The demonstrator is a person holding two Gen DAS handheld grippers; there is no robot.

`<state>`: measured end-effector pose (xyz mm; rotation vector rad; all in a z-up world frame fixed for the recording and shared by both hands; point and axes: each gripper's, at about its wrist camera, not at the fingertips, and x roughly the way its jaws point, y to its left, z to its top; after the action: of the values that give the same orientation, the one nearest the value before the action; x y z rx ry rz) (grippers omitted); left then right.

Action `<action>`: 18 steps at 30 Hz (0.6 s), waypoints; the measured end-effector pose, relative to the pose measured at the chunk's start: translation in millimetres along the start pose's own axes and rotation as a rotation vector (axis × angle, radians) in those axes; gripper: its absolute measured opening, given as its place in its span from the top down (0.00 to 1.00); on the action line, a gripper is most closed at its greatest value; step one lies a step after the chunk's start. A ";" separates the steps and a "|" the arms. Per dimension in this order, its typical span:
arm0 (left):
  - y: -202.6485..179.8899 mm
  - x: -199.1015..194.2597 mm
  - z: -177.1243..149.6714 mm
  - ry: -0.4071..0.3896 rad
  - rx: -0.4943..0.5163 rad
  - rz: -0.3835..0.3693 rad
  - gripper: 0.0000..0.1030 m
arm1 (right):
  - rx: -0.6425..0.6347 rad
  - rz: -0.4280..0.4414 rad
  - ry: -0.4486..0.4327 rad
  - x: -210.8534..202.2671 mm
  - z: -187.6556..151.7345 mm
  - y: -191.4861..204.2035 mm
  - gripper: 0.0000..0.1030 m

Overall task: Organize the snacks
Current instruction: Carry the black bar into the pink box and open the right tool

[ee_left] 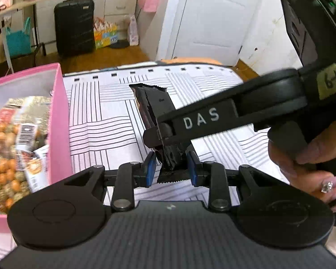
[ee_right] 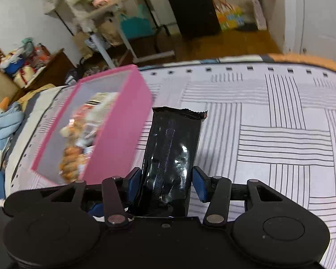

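Left tongs [ee_left: 171, 168] view alone shows a hand [ee_left: 311, 157].

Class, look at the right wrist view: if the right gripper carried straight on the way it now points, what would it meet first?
Probably the striped cloth beside the pink box. The right gripper points downward, holding a black snack bar, whose far end would touch first. Depth is hard to judge.

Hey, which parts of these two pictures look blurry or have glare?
Left wrist view: snack packets in the pink box are motion-smeared; the black foil snack bar stays fairly sharp. Right wrist view: white glare on that bar, blurred box contents, fisheye-curved edges.
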<state>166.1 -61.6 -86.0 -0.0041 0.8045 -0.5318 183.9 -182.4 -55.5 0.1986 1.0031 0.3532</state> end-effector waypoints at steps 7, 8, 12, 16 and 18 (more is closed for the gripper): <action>5.2 -65.2 -5.8 -0.049 0.009 0.019 0.72 | -0.042 0.065 -0.036 -25.1 2.7 49.6 0.46; 8.7 -74.8 -6.0 -0.056 0.005 0.022 0.72 | -0.050 0.074 -0.037 -26.0 4.8 56.9 0.46; 27.3 -106.0 -4.2 -0.081 -0.011 0.051 0.72 | -0.086 0.140 -0.028 -21.4 17.0 89.5 0.46; 49.0 -138.3 -2.1 -0.083 -0.037 0.118 0.72 | -0.115 0.218 -0.009 -11.6 27.1 123.5 0.46; 60.8 -153.1 -1.7 -0.087 -0.049 0.159 0.72 | -0.133 0.246 -0.010 -3.2 33.3 140.9 0.46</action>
<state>105.1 61.2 5.4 -0.0085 0.7256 -0.3589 182.8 -53.2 10.0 0.2032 0.9432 0.6404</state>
